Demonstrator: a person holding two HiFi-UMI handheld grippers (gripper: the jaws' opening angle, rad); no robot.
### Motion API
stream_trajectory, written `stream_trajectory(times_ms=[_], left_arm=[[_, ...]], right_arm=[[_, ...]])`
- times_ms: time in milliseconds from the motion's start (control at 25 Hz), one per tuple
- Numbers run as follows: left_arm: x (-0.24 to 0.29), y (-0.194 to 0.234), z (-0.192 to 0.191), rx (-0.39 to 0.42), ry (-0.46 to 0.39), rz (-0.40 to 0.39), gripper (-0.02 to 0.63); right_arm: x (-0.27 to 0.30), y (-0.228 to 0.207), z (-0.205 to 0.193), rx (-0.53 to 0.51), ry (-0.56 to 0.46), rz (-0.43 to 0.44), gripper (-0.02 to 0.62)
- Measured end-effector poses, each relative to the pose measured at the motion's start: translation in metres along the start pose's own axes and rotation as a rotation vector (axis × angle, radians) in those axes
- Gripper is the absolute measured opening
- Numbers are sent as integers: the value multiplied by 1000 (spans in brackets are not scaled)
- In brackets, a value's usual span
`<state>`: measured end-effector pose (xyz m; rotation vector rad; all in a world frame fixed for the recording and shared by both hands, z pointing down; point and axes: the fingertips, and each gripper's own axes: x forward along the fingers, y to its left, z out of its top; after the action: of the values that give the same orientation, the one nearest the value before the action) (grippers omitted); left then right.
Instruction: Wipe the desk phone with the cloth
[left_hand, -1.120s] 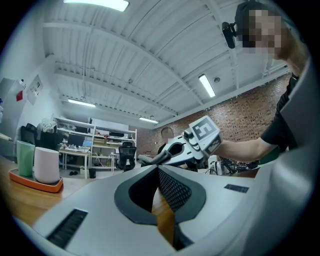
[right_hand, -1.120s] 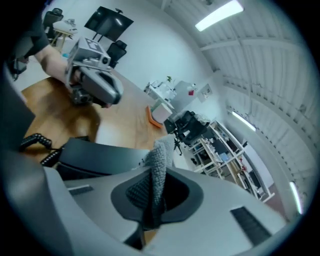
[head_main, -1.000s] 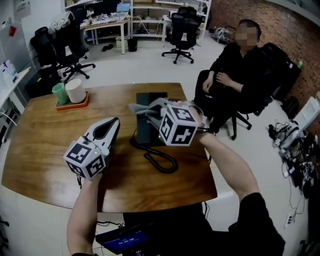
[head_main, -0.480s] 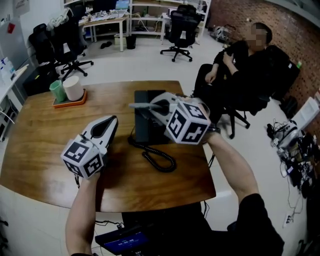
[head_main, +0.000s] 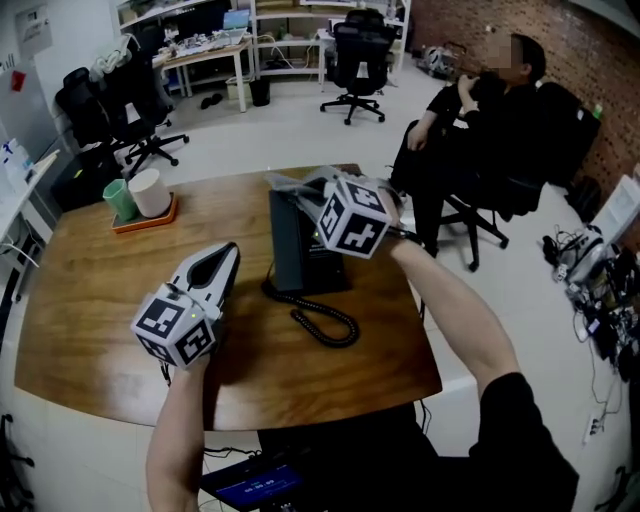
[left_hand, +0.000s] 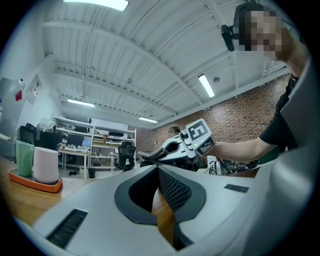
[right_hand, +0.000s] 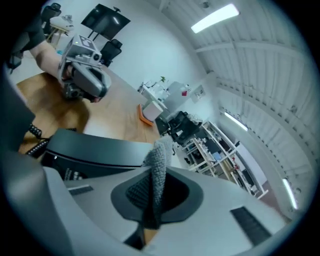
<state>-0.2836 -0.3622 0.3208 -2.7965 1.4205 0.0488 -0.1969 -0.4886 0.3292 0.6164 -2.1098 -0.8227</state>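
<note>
Right gripper (right_hand: 155, 185) pinches cloth (right_hand: 159, 162) over desk phone (head_main: 300, 250); likely soft, limp, best held bunched. Left gripper (left_hand: 160, 172) jaws together, empty.

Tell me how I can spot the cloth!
Find the big wooden table, then the black desk phone in its middle. At the phone's far end, the right tongs are shut on a small grey cloth. It is the only soft, fuzzy thing there, poking out from between the tongs.
</note>
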Motion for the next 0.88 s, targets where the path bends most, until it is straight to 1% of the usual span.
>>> stream_trajectory(times_ms=[160,320,440,520,560,600,640,680,800,840,880], left_arm=[[0,2,1,1,-1,1,-8],[0,1,1,-2,3,-3,-8],[0,-1,-1,-6,3,0,-8],[1,-2,-2,-6,3,-1,-8],[1,-1,-2,-6,4,-2,-8],[1,-1,-3,-7,3,-2,-8],[1,0,-3,-9,2,-2,-8],[1,0,-2,-10,1,-3,-8],[6,3,1,-7,2,-12,-8],[7,5,1,-6,5,-13,-8],[6,7,-1,-10,8,-12,-8]], right_arm=[[-24,50,11,-131,-29,111,25],[-53,107,15,-243,-49,191,25],[-75,145,11,-340,-47,273,25],[-85,160,6,-398,-32,335,25],[-87,160,6,-409,-27,351,26],[-86,151,7,-393,-30,343,26],[-82,134,10,-349,-40,311,26],[-76,110,12,-280,-51,257,26],[-48,19,7,-25,-47,28,26],[-37,-8,3,44,-35,-35,26],[-26,-28,-1,97,-20,-73,26]])
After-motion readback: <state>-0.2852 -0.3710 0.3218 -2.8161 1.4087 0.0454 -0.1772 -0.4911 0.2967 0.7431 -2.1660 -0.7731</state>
